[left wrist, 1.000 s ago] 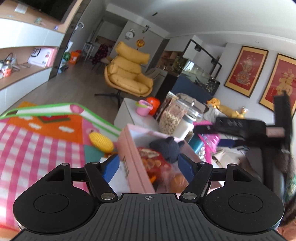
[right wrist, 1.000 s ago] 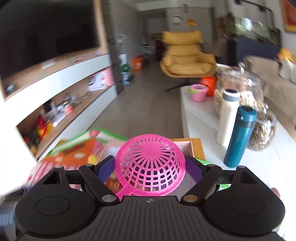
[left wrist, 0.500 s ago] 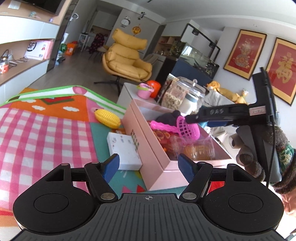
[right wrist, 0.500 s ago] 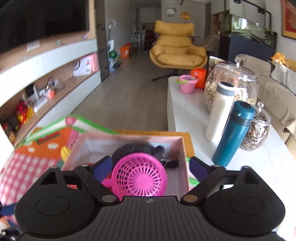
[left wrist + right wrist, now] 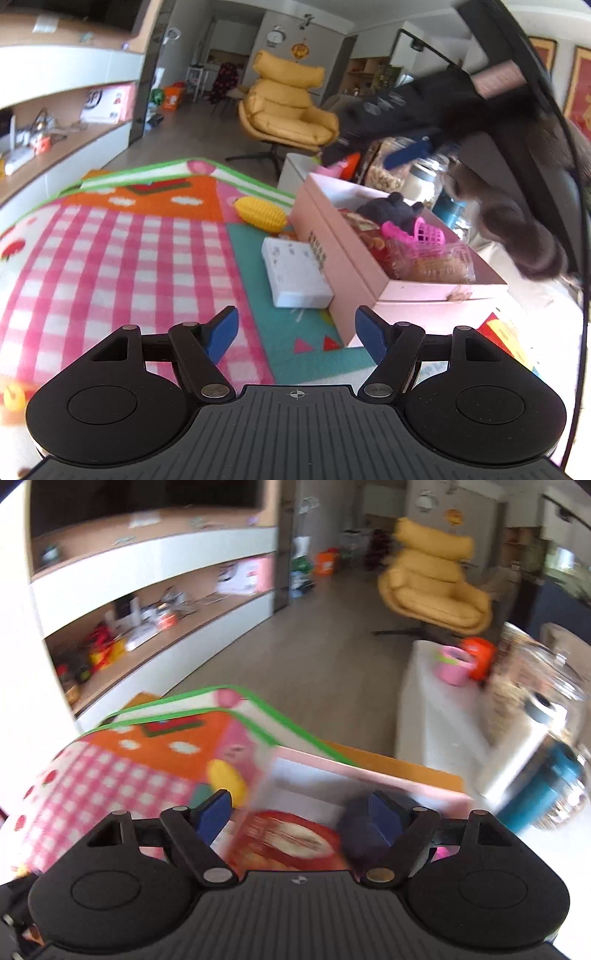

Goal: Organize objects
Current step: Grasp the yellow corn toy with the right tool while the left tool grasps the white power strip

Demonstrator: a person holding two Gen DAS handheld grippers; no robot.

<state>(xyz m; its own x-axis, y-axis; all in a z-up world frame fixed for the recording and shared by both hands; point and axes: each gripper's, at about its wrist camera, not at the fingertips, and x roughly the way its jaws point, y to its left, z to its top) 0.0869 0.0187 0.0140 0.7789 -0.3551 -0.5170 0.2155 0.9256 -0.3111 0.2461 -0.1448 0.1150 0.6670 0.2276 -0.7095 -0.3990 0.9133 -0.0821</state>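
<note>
While the pink-checked play mat (image 5: 110, 258) fills the left of the floor, a yellow toy corn (image 5: 261, 213) lies near its far edge and a white flat box (image 5: 295, 273) rests flat just beside the long wall of the pink box (image 5: 343, 266). Both loose things sit outside the box and, to my eye, are what remains to be tidied.

Low over the mat, the left claw (image 5: 295, 334) hangs with its blue pads spread wide and nothing between them; the white flat box lies ahead of it, slightly left of centre. Judging the next step to be picking that box up, I would bring the pads down across its narrow width rather than its length, clear of the pink wall it crowds, and close only once both pads sit squarely on its sides.

Further right, inside the pink box, a dark plush toy (image 5: 391, 212), a pink basket (image 5: 424, 236) and clear-wrapped snacks (image 5: 436, 264) are already stowed. Anything added should go to the free near end, so the basket is not tipped.

Rightmost, the right claw (image 5: 299, 814) is over the box, its picture blurred, jaws released and holding nothing; the red-printed snack pack (image 5: 291, 840) lies beneath it. A white counter (image 5: 436, 716) with jars stands beyond.
</note>
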